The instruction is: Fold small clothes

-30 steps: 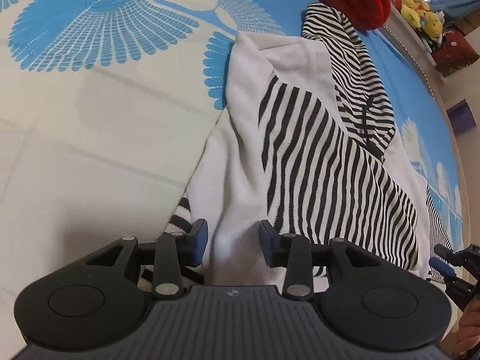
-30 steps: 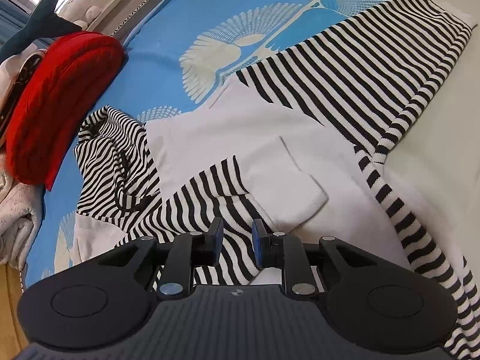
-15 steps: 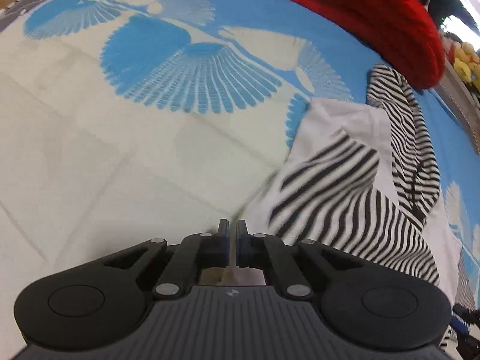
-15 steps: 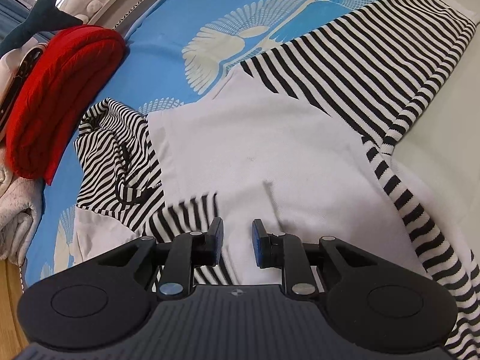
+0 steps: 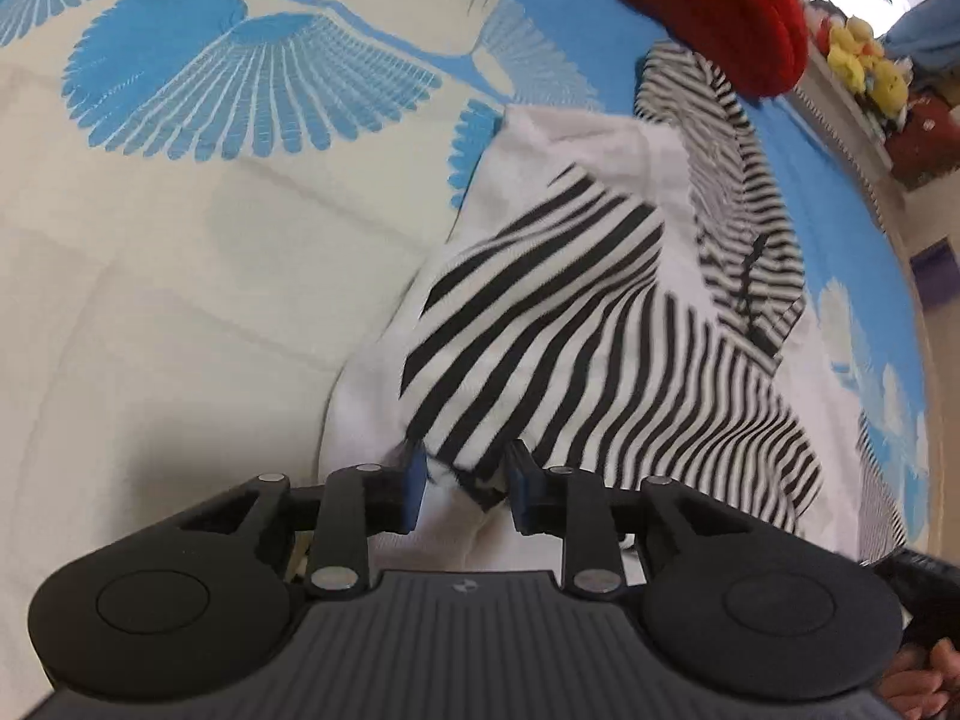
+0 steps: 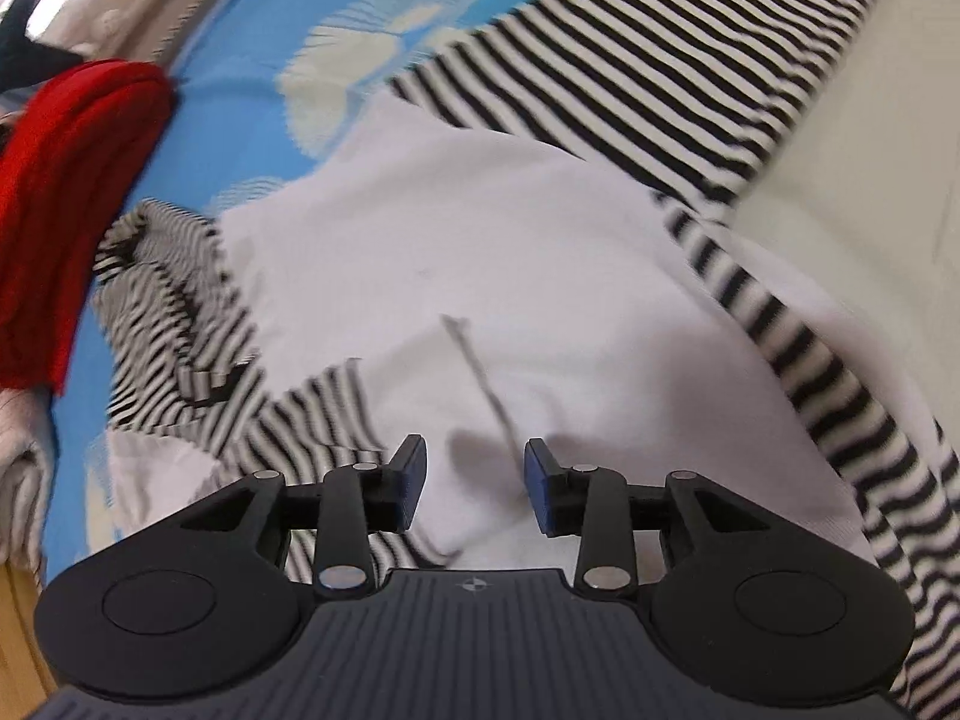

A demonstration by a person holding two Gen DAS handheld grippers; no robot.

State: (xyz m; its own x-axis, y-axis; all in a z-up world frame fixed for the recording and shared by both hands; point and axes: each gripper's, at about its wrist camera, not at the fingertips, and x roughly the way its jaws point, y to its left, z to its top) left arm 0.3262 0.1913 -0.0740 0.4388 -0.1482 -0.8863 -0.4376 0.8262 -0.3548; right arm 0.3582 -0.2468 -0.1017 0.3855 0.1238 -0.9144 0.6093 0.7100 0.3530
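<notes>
**Both grippers parting over the striped top**

The black-and-white striped top [image 5: 600, 324] is lying spread on the blue and cream bedspread [image 5: 180, 240], its white panel and hood reaching toward the far red cushion [image 5: 720, 6].

The left gripper [image 5: 465, 489] is hanging over the top's near edge; its jaws have just been opening and are standing apart, with a striped fold sitting between the 2 pads, not pinched.

The right gripper [image 6: 474, 483] is pointing down at the white panel [image 6: 480, 228], jaws just opening too, apart, with only flat cloth beneath them.
</notes>
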